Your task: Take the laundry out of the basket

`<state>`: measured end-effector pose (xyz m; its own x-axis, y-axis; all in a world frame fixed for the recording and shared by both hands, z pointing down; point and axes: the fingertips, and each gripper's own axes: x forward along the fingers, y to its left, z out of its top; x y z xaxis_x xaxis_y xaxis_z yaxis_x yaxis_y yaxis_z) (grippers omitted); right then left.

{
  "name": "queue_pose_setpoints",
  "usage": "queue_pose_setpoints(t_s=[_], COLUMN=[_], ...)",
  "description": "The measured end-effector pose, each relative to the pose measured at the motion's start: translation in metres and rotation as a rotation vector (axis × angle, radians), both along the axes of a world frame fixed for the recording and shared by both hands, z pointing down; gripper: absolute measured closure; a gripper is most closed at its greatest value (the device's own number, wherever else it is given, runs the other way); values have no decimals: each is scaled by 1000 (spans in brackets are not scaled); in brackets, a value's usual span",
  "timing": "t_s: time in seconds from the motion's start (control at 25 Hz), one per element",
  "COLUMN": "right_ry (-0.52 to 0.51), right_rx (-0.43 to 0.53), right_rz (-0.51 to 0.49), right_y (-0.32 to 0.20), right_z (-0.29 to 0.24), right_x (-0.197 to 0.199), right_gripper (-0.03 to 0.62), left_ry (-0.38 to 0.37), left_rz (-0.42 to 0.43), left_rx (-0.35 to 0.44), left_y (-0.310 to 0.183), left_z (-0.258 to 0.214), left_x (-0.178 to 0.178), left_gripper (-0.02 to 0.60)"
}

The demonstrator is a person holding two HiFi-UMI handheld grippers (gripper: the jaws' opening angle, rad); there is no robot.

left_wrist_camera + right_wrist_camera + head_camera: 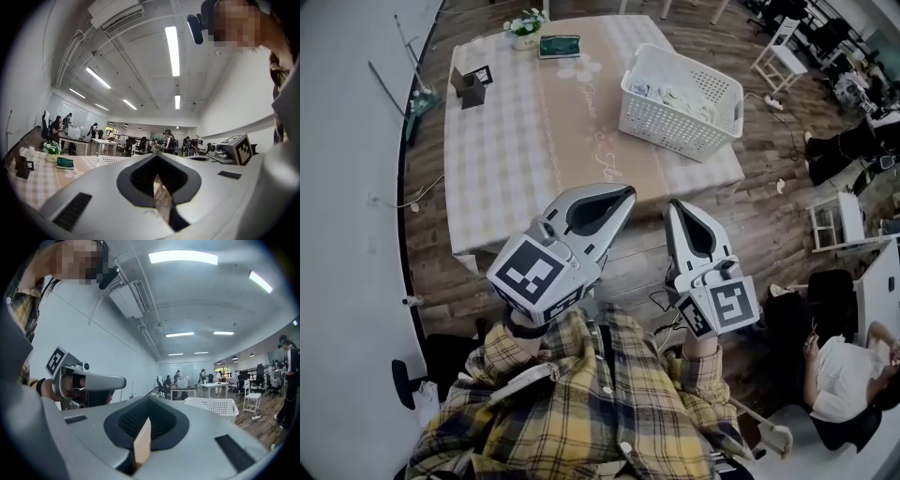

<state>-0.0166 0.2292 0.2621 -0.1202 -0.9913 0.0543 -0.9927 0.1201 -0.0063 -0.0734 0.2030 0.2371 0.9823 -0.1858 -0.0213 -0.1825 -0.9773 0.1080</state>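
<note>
Laundry (673,94) sits in the basket (670,129) on the far bench (511,164) — left claw (619,202) and right claw (677,211), closed and empty, aren't yet within reach.

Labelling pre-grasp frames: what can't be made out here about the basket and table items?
- Laundry, head view: too small, partly behind the basket wall; piece count unclear.
- Basket, left gripper view: mostly covered by the left tool body.
- Basket contents, right gripper view: hidden by its wall.
- Dark object on table, head view: too small to identify.
</note>
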Motion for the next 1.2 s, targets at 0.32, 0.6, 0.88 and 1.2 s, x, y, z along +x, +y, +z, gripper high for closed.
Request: queue_pose_setpoints(t_s=[0.32,0.6,0.88,1.2], right_ry=[-21,-24,-9,-2], right_rx=[-21,-37,-32,-35], right_rz=[82,114,99,60], right_y=[-23,-44,-85,-157], right_z=[13,19,17,14], right_x=[22,48,89,168], right_gripper=[585,585,585,583], left_ry=[-19,-22,-29,-27], left_rz=[35,48,31,-33], left_rx=[-20,-35,-35,-33], left_y=[-33,-60,-97,-167], left_z=[13,20,25,24], left_x=[9,32,69,137], left_gripper=[571,571,571,571])
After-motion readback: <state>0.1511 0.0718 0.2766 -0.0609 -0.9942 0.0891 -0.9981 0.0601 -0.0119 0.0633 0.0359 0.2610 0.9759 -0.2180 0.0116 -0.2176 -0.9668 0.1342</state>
